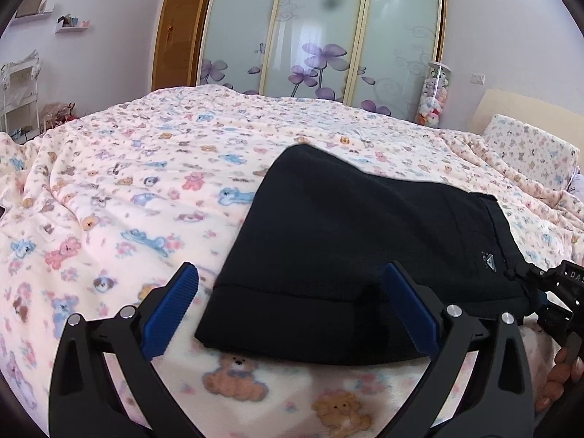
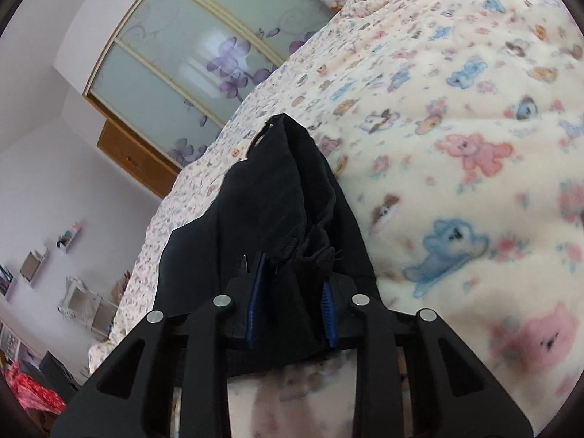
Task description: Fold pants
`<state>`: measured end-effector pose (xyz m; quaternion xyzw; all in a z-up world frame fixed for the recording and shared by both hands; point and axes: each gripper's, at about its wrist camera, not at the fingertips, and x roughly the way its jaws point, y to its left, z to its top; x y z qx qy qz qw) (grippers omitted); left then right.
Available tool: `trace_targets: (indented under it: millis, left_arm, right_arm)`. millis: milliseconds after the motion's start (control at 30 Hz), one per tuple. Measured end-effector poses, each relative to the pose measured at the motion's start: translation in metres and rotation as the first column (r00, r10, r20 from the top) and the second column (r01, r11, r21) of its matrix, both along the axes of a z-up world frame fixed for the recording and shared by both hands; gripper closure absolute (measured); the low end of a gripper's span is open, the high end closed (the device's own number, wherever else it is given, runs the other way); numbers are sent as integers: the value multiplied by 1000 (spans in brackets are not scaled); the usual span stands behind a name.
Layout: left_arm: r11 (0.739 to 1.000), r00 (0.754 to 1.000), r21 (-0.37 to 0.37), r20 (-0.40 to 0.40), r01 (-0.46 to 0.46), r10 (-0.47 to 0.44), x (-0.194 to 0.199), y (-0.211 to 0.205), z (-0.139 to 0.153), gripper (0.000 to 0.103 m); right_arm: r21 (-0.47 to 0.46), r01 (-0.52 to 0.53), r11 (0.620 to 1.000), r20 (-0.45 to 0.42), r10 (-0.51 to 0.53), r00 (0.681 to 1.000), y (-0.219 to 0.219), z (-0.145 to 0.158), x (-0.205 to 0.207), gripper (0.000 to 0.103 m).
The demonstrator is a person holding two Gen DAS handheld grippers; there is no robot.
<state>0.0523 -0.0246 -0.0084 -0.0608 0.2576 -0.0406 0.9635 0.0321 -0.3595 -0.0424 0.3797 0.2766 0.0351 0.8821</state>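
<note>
On a bed under a teddy-bear print blanket (image 1: 127,189), soft, light black pants (image 1: 346,248) lie folded; left tongs (image 1: 292,310) gape at 6 o'clock, right tongs (image 2: 292,310) pinch the drawstring waistband.

Home bedroom: bed (image 1: 146,182), sliding wardrobe (image 1: 321,36), pillow (image 1: 529,149).

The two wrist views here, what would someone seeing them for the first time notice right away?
The black pants, already folded into a compact bundle, stand out dark on the pale teddy-bear blanket covering the bed. The right gripper is clamped on a bunch of the fabric near the drawstring, while the left gripper hangs open over the hem end. Behind the bed, a wardrobe with frosted sliding doors and purple flowers fills the far wall.
</note>
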Motion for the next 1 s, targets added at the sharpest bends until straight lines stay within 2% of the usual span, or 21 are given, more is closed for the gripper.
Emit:
trace_targets:
  millis: [67,133,233,300,467,533,600,667,700,733,800,833,933,1000]
  left_arm:
    - [1000,1000,22,29,1,-2,-3,-1,7,2]
    - [999,999,45,50,7,-9,-3,-3,13,2]
    - [995,996,88,79,37,-44,0,-13,23,2]
    - [991,994,119,88,54,-64,6,-22,28,2]
    - [978,992,184,53,100,-111,23,-49,31,2]
    - [970,993,215,20,110,-117,31,-59,24,2]
    - [967,994,229,-28,111,-108,39,-61,13,2]
    - [968,989,223,-110,118,-96,49,-59,-4,2]
    - [973,978,182,-179,141,-109,58,-54,-16,2]
    - [978,968,138,-215,158,-126,64,-49,-22,2]
    - [983,962,77,-231,167,-146,69,-41,-24,2]
    - [983,963,79,-227,167,-145,68,-40,-24,2]
    - [983,966,85,-216,163,-141,65,-39,-25,2]
    - [983,966,80,-217,163,-143,65,-38,-26,2]
  right_arm:
    - [-73,-21,997,-13,20,1000,3,8,-2,51]
    - [-189,36,981,24,-32,999,2,19,-16,31]
    - [-296,112,949,125,-78,989,0,38,-31,31]
    - [-333,41,942,158,13,987,8,54,-20,31]
    - [-254,-213,943,141,254,957,33,68,27,31]
    - [-184,-258,948,81,276,958,35,59,45,31]
    - [-149,-241,959,-12,242,970,29,41,58,31]
    - [-110,-240,964,-55,235,970,18,20,67,38]
    - [-110,-244,963,-48,240,969,18,18,68,39]
    - [-124,-263,957,-38,260,965,17,17,67,39]
    - [-150,-288,946,-38,286,958,19,23,64,39]
    - [-146,-294,944,-32,293,956,18,27,61,38]
    - [-88,-251,964,40,256,966,-2,45,51,23]
    - [-54,-221,974,40,223,974,-24,50,53,22]
